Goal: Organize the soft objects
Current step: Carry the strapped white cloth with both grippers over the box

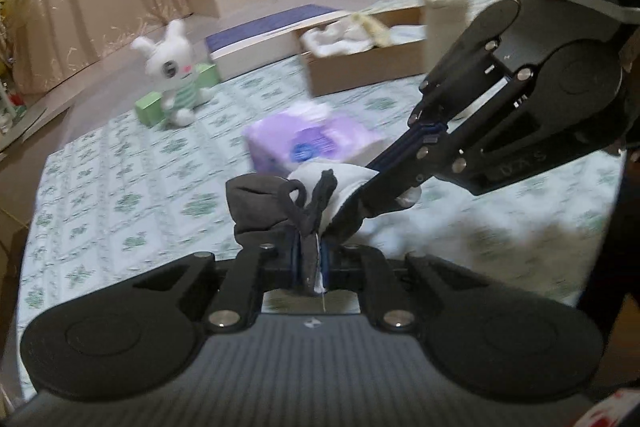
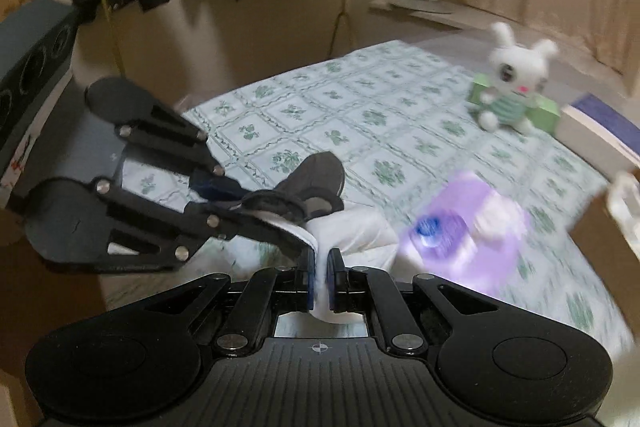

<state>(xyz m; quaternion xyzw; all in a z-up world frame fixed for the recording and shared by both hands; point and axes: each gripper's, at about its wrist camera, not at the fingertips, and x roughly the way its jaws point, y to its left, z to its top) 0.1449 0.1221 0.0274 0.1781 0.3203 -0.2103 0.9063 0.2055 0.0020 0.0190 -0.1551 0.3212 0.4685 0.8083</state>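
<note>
Grey-and-white sock [image 1: 304, 203] pinched by both tools: left tool [image 1: 310, 259] closed on grey end, right tool [image 2: 319, 269] on white end (above patterned bed [image 1: 132, 187]).

One white plush rabbit in a green striped top [image 1: 173, 67], two pale green boxes [image 1: 150, 108], one purple tissue pack [image 1: 310, 143], one brown cardboard box [image 1: 360, 67], one grey-and-white fabric piece [image 1: 272, 205], two black grippers [image 1: 310, 259].
</note>
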